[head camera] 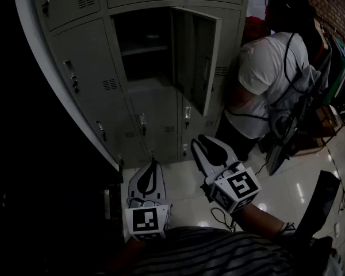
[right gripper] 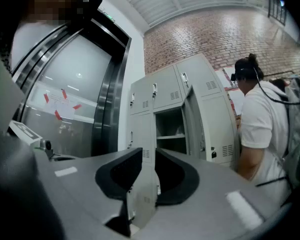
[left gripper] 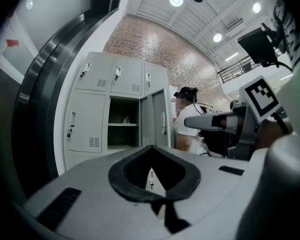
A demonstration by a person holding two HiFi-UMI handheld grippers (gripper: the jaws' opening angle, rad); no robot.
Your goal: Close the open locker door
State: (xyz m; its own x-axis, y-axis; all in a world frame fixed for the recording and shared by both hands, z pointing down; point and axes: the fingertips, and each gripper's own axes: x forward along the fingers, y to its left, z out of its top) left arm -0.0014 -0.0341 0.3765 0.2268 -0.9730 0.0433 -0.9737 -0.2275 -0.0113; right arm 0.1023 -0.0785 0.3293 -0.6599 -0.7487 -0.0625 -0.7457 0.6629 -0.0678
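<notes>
**Head view:** The lockers (head camera: 98, 68) fill the upper left and centre. The door (head camera: 195, 56) of one middle locker stands swung out, upper centre, apparently hinged on its right side. A person (head camera: 270, 79) stands just right of it. The left gripper (head camera: 154, 164) and right gripper (head camera: 204, 140) sit low in the frame, well short of the door, so this looks like the approach. The next move would be to reach the door's outer face and push it left.

**Left gripper view:** The jaw tips of the left gripper (left gripper: 151, 148) meet, with nothing held. The door (left gripper: 157, 119) lies above the tips, far off.

**Right gripper view:** The jaws of the right gripper (right gripper: 149, 151) stand slightly apart, with nothing between them. The door (right gripper: 191, 124) is up and to their right.
</notes>
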